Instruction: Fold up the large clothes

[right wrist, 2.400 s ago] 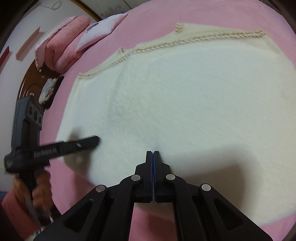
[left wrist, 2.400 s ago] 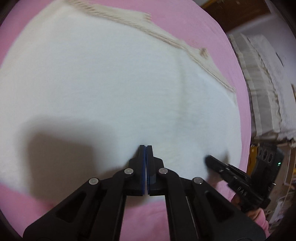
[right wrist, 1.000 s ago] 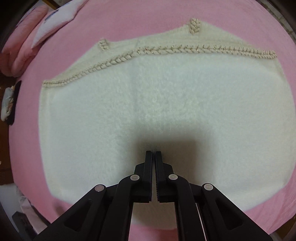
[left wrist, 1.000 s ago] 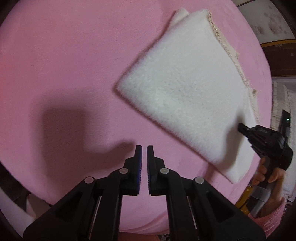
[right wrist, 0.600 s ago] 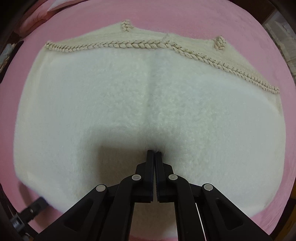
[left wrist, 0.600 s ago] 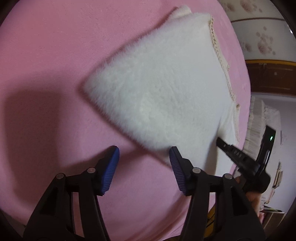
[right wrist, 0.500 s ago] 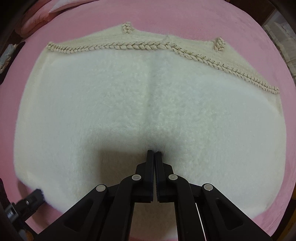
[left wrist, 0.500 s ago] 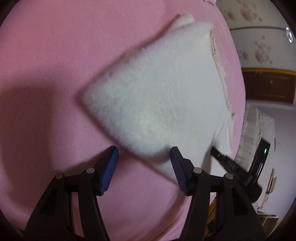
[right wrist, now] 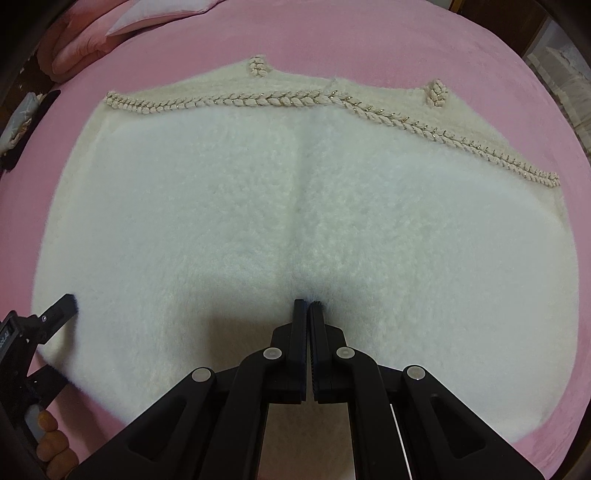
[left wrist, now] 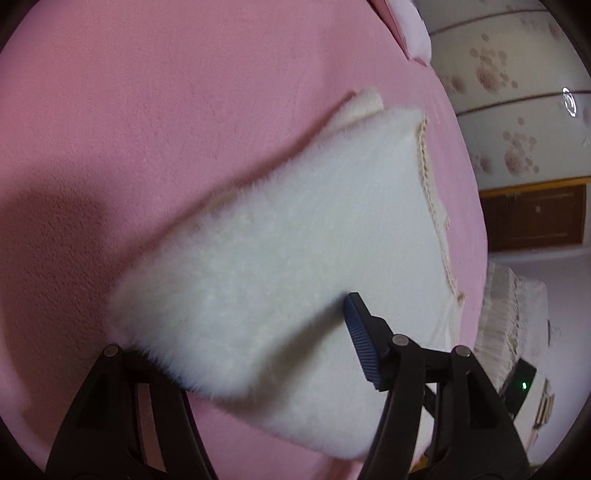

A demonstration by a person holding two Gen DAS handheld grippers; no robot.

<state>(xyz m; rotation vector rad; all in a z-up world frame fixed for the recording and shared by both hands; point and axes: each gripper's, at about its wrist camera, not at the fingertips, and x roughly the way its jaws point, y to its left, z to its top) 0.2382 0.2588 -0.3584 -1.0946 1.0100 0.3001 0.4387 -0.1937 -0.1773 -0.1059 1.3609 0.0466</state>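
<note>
Lying folded on the pink bed, the fluffy white garment shows braided trim. Left gripper is opening, jaws straddling its corner; right gripper is closed, tips touching the fleece.

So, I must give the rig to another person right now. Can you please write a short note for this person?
Left gripper: jaws opening, astride the near corner of the white fluffy garment; pads not pressing on it.
Right gripper: shut, tips down on the garment's middle, holding nothing.
Garment: lies folded in a flat block on the pink bed cover, braided trim on the far edge.
Done: at least one fold.
Left: probably close the left gripper on the corner and make the next fold.
</note>
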